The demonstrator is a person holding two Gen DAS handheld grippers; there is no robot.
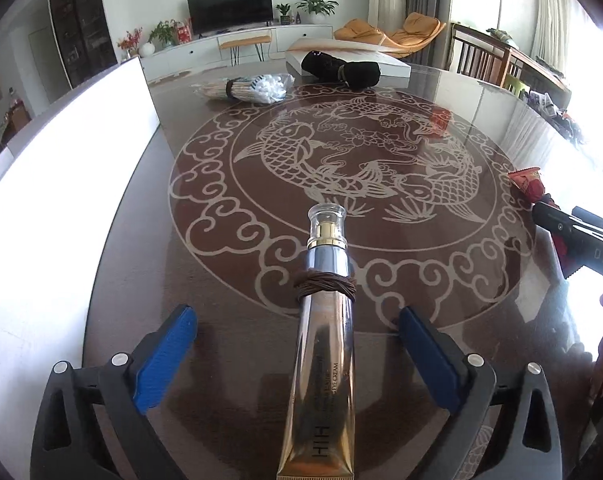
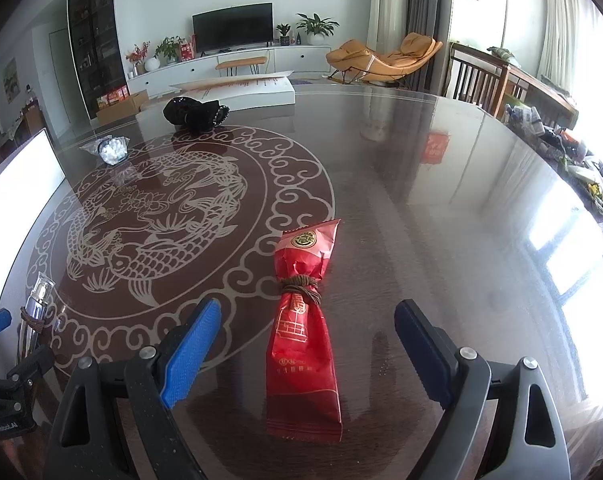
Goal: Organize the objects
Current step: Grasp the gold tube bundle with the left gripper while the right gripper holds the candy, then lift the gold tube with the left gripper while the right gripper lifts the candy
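Observation:
A gold eye-cream tube (image 1: 323, 356) with a clear cap and brown cord wound round it lies on the dark glass table (image 1: 481, 304), between the open fingers of my left gripper (image 1: 297, 330). A red snack packet (image 2: 303, 332), tied round its middle with brown cord, lies between the open fingers of my right gripper (image 2: 307, 324). Neither gripper touches its object. The tube (image 2: 35, 312) and the left gripper show at the left edge of the right wrist view. The red packet (image 1: 527, 184) and the right gripper show at the right edge of the left wrist view.
At the far side lie a black cloth bundle (image 1: 341, 68), a bag of cotton swabs (image 1: 253, 88) and a flat white box (image 1: 365, 58). A bright white panel (image 1: 61, 184) stands along the left edge. Wooden chairs (image 1: 485, 60) stand beyond the table on the right.

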